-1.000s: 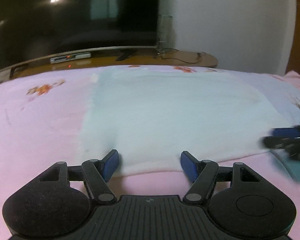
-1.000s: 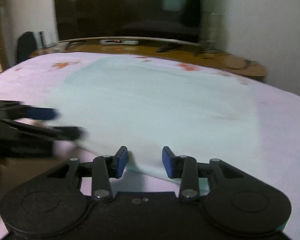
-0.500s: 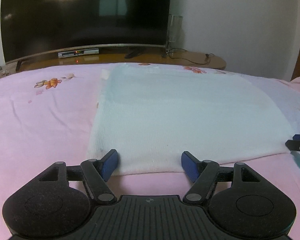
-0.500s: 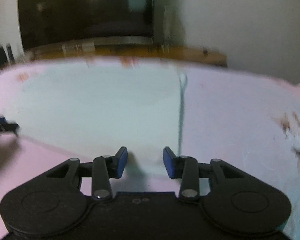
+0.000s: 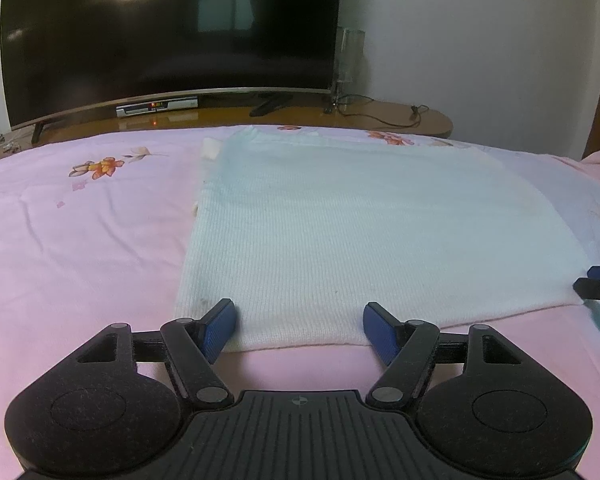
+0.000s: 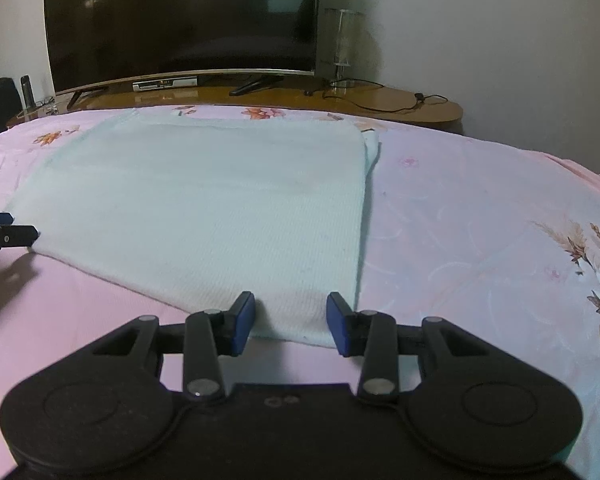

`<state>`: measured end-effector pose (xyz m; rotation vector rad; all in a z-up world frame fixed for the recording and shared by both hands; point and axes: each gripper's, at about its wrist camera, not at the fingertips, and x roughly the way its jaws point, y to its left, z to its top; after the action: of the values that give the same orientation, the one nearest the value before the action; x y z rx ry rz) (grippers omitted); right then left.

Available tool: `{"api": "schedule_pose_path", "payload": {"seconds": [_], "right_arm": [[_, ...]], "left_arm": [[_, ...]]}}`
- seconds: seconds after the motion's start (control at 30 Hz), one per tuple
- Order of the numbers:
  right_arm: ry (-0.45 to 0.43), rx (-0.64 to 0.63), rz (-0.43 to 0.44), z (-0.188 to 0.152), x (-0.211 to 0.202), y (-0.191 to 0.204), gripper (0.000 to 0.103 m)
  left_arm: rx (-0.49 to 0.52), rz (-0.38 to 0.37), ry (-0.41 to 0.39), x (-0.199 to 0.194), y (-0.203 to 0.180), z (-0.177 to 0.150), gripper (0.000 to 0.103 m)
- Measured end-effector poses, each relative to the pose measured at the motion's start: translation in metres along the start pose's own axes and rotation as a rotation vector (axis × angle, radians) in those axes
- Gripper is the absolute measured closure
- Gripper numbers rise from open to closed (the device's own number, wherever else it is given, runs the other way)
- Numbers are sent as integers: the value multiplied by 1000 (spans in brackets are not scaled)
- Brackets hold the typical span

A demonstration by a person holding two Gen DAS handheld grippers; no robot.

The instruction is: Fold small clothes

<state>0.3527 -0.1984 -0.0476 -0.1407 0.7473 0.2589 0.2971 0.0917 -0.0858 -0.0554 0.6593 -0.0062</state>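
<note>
A pale mint knitted garment (image 5: pixel 360 220) lies flat as a rectangle on the pink floral bedsheet (image 5: pixel 80 240). It also shows in the right wrist view (image 6: pixel 204 208). My left gripper (image 5: pixel 300 326) is open, its blue pads straddling the garment's near edge close to the near left corner. My right gripper (image 6: pixel 291 320) is open at the near right corner, its pads on either side of the hem. The right gripper's tip (image 5: pixel 598 284) shows at the left view's right edge. The left gripper's tip (image 6: pixel 4 232) shows at the right view's left edge.
A large dark TV (image 5: pixel 168 32) stands on a wooden stand (image 5: pixel 380 114) past the bed's far edge, with a set-top box (image 5: pixel 156 106), a glass cylinder (image 5: pixel 350 60) and cables. Pink sheet (image 6: pixel 480 220) extends on both sides of the garment.
My right gripper has swung right along the near hem to the garment's right corner and steadied. My left gripper stays at the near left edge, still open.
</note>
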Motion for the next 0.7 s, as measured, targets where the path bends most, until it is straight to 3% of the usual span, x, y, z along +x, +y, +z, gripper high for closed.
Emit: {"api": "schedule_pose_path", "payload": {"seconds": [0.3, 0.43, 0.47, 0.5, 0.53, 0.6, 0.67, 0.7], "right_arm": [[-18, -5, 0, -4, -1, -2, 64], [24, 16, 4, 4, -2, -3, 65], [33, 48, 20, 9, -9, -7, 70], [18, 73, 49, 11, -17, -9, 93], [-3, 95, 83, 12, -25, -12, 102], [-13, 146, 114, 12, -35, -16, 100], [-20, 204, 145, 13, -38, -18, 99], [-22, 213, 156, 15, -39, -15, 99]], "left_arm": [[-3, -8, 0, 1, 2, -2, 32], [-36, 60, 30, -23, 5, 3, 31], [-86, 47, 19, -35, 11, 0, 32], [-154, 9, 13, -43, 19, -3, 32], [-253, -43, 13, -50, 29, -7, 32], [-437, -116, 29, -51, 44, -18, 32], [-641, -167, 42, -42, 58, -31, 46], [-718, -184, 36, -37, 62, -37, 46]]}}
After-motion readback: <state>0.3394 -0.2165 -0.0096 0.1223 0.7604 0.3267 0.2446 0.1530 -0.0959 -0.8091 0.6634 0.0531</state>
